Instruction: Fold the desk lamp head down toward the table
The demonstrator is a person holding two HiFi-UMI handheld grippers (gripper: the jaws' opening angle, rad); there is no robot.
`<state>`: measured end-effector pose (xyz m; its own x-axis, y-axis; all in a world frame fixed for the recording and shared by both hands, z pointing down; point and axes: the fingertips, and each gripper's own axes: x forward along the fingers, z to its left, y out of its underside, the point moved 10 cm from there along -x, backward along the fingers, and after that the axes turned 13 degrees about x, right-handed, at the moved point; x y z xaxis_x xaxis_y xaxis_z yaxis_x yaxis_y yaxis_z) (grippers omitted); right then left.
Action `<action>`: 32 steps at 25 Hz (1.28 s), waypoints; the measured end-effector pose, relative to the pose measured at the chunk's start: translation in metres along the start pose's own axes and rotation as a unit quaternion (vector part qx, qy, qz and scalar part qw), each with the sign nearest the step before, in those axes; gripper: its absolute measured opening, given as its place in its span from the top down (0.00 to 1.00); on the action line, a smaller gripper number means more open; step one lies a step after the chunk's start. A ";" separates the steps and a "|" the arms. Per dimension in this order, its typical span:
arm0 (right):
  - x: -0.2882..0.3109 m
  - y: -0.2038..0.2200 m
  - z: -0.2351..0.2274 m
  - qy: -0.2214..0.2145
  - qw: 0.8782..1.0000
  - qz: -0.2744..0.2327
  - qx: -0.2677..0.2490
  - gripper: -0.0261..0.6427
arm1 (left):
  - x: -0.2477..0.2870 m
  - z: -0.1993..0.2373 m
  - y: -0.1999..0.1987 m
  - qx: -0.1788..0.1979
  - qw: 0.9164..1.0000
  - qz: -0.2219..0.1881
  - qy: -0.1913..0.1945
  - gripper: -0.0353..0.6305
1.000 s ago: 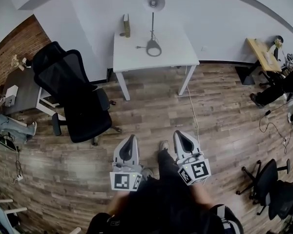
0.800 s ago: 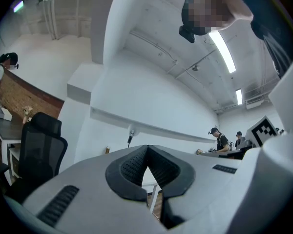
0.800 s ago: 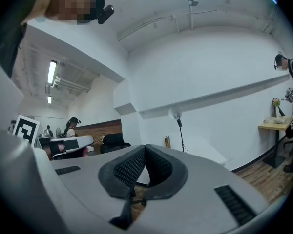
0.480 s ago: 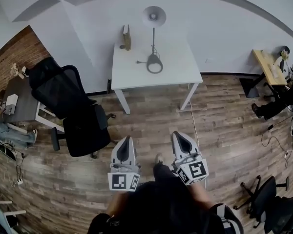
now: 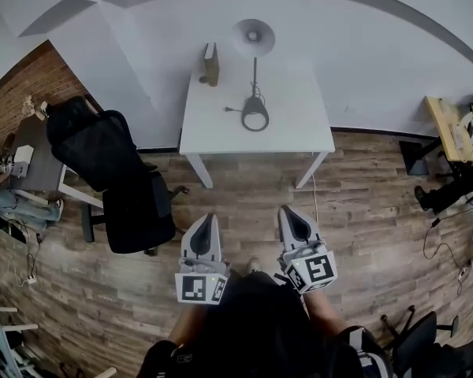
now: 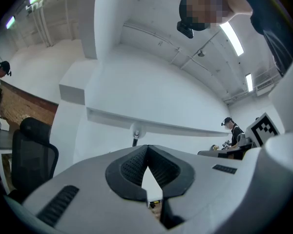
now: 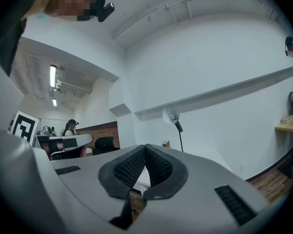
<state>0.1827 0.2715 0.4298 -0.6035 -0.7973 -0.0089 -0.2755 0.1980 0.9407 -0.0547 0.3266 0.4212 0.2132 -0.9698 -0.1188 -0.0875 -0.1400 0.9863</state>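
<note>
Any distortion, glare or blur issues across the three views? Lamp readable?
Head view: heavy fisheye, the wall bows into an arc; light even, no glare, lamp sharp on the table. Left gripper view: dark corners, bright ceiling tube, lamp tiny just above the left gripper. Right gripper view: same dark corners, lamp small but clear.

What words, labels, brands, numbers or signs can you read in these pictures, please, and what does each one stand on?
No words, brands or numbers can be read anywhere.
The left gripper and right gripper carry only black-and-white square marker patterns, no letters.
The brown upright thing on the white table is too small to show any print.
</note>
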 end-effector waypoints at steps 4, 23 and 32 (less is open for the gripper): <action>0.020 -0.006 -0.013 -0.008 1.000 0.004 0.004 0.95 | 0.025 0.005 0.002 0.001 1.000 0.003 -0.005 0.91; 0.182 -0.027 -0.061 0.029 0.999 -0.015 -0.010 0.95 | 0.204 0.098 0.033 -0.018 0.998 -0.017 0.050 0.91; 0.263 -0.039 -0.072 0.078 0.996 -0.028 -0.019 0.95 | 0.289 0.154 0.045 -0.034 0.994 -0.021 0.106 0.91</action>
<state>0.0886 0.0132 0.4152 -0.4632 -0.8862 -0.0108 -0.2746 0.1319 0.9525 -0.1473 0.0089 0.4137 0.4167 -0.8982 -0.1404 -0.0095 -0.1587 0.9873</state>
